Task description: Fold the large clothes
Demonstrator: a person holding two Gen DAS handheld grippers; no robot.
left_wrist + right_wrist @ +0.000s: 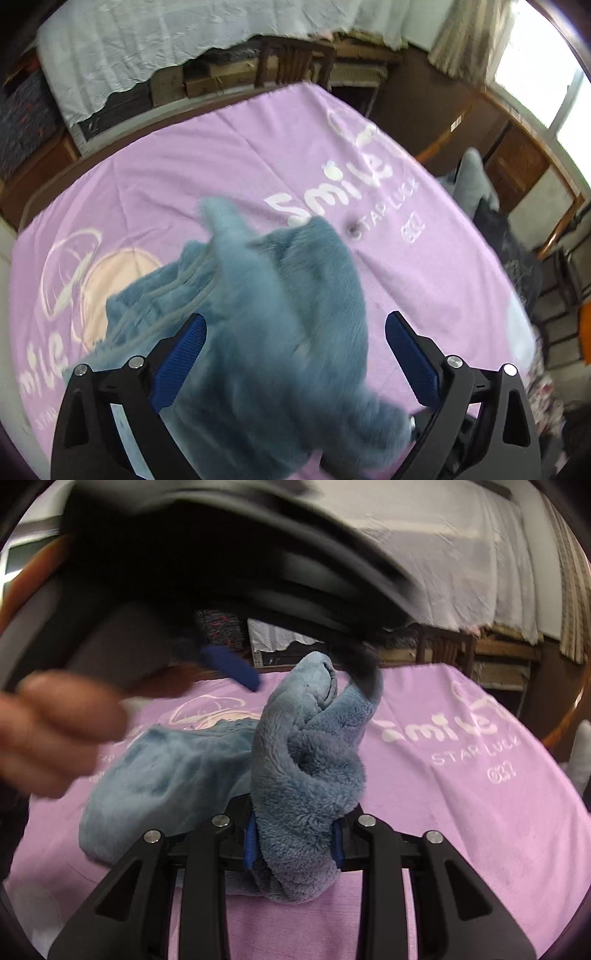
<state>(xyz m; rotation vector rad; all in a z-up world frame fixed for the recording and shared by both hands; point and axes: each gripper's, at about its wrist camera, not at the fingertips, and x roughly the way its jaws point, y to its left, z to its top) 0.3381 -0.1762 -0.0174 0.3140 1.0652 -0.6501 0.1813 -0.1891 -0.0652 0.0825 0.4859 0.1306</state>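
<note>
1. Through the left wrist camera I see my left gripper with its jaws spread wide; the blue pads stand well apart and neither one presses the cloth.
2. A fluffy blue garment rises in the gap between those open jaws and drapes back toward the camera, blurred. Part of it trails out past the left pad.
3. Through the right wrist camera I see my right gripper clamped on a thick bunch of the same garment. The fleece fills the narrow space between its pads.
4. Ahead of the right gripper the bunch stands up in a twisted roll. The remainder lies flat, forward and to the left of those jaws.
5. The garment rests on a purple cloth printed with white lettering, which spreads beneath and beyond both grippers.
6. Above and ahead of the right gripper, the left gripper appears as a dark blurred shape, with the left hand at the left edge of that view.
7. Beyond the purple cloth, a white sheet covers stacked items.
</note>
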